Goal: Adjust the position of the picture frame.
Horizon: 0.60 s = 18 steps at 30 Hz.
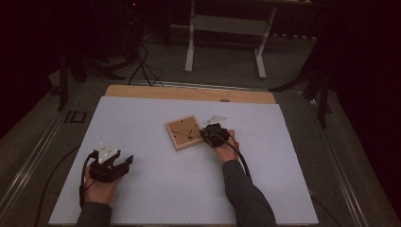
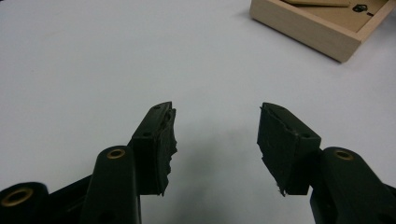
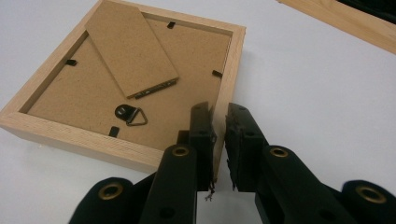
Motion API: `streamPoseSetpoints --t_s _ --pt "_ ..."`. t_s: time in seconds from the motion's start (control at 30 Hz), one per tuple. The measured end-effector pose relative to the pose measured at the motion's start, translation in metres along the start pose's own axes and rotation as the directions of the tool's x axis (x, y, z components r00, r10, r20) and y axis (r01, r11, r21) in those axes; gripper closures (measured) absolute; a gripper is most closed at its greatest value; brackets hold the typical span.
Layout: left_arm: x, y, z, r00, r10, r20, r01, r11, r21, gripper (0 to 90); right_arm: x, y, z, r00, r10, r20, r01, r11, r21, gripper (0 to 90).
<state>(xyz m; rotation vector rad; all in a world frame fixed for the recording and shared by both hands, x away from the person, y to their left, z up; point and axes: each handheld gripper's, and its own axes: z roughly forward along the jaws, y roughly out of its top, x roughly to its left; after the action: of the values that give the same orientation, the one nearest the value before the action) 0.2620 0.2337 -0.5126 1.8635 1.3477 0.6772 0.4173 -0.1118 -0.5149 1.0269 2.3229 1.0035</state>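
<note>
A wooden picture frame [image 1: 185,132] lies face down on the white sheet [image 1: 156,189] that covers the table, a little right of centre in the high view. Its brown backing board faces up.

Right gripper [image 1: 213,135]: at the frame's right-hand edge in the high view, held in the person's right hand [image 1: 227,149], with a dark sleeve [image 1: 246,198] running down to the bottom of the picture. In the right gripper view the two jaws stand close together and pinch one side rail of the frame [image 3: 116,88] near its corner, one jaw inside the rail over the backing and the other outside it. The same view shows a fold-out stand [image 3: 130,51] lying flat on the backing in the upper left, a small metal hanging ring [image 3: 133,115] below it, and black retaining tabs along the inner edges.

Left gripper [image 1: 125,163]: lower left of the high view, in the left hand [image 1: 99,187], well apart from the frame. In the left gripper view the jaws are spread wide with bare white sheet between them, nothing pinched. A corner of the frame [image 2: 322,23] shows at the upper right of that view.

Wooden table edge [image 1: 189,93] shows past the sheet's far side.
</note>
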Motion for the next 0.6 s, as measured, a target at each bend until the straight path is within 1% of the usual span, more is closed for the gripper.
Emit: streamPoseSetpoints --t_s 0.2,0.3,0.33,0.47,0.6 --pt "0.0 0.0 0.001 1.0 0.001 0.002 -0.001 1.0 0.004 45.9 0.006 -0.003 -0.003 0.9991 -0.034 -0.025 0.034 0.999 -0.011 81.2" --pt "-0.001 0.0 0.001 1.0 0.002 0.0 -0.002 1.0 0.005 45.9 0.011 -0.004 -0.005 0.9978 -0.055 -0.036 0.054 0.999 -0.006 81.2" --pt "-0.001 0.0 0.001 1.0 0.002 0.0 -0.002 1.0 0.004 45.9 0.013 -0.004 -0.006 0.9968 -0.068 -0.041 0.068 0.998 -0.006 81.1" --pt "-0.001 0.0 0.001 1.0 0.005 0.0 -0.005 1.0 0.007 46.0 0.019 -0.005 -0.008 0.9944 -0.087 -0.06 0.087 0.996 -0.009 81.1" --pt "-0.001 0.0 0.001 1.0 0.004 0.0 -0.004 1.0 0.006 45.9 0.025 -0.005 -0.009 0.9901 -0.113 -0.082 0.113 0.994 -0.01 81.1"
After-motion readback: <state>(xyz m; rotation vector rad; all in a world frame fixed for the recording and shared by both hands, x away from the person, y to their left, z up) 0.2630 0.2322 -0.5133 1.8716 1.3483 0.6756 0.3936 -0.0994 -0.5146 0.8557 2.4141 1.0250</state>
